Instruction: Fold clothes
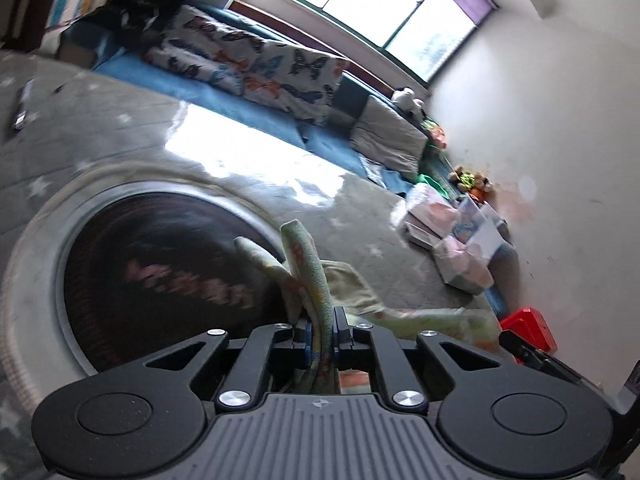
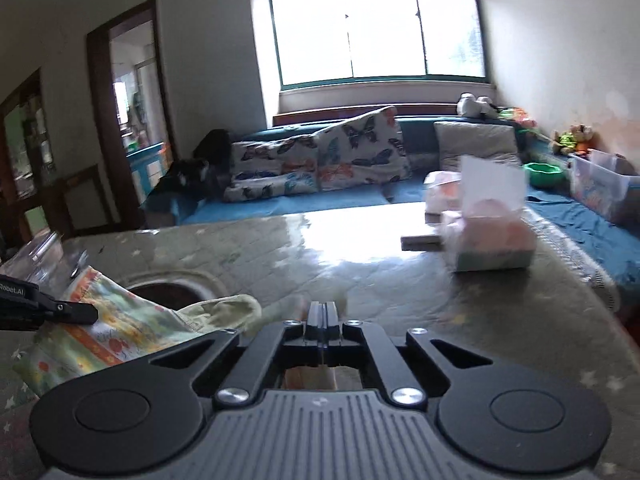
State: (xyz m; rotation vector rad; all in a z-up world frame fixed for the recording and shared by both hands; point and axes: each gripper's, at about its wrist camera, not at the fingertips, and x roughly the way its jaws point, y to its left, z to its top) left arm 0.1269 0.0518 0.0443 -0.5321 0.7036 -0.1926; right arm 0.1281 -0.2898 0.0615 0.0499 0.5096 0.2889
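Note:
A pale green cloth (image 1: 308, 264) printed with orange and yellow figures stands up between my left gripper's (image 1: 320, 320) jaws, which are shut on it. Its loose part trails right over the table. In the right wrist view the same cloth (image 2: 120, 320) lies bunched at the lower left, with the left gripper (image 2: 80, 312) clamped on its near edge. My right gripper (image 2: 322, 312) has its jaws pressed together. A strip of the cloth shows just behind and beneath them, so it grips a thin edge.
The table (image 2: 360, 248) wears a grey-green starred cover with a round dark inset (image 1: 160, 272). Tissue packs and boxes (image 2: 492, 240) stand at the far right, and a red box (image 1: 532, 326) at its right edge. A blue bench with butterfly cushions (image 2: 320, 160) runs behind.

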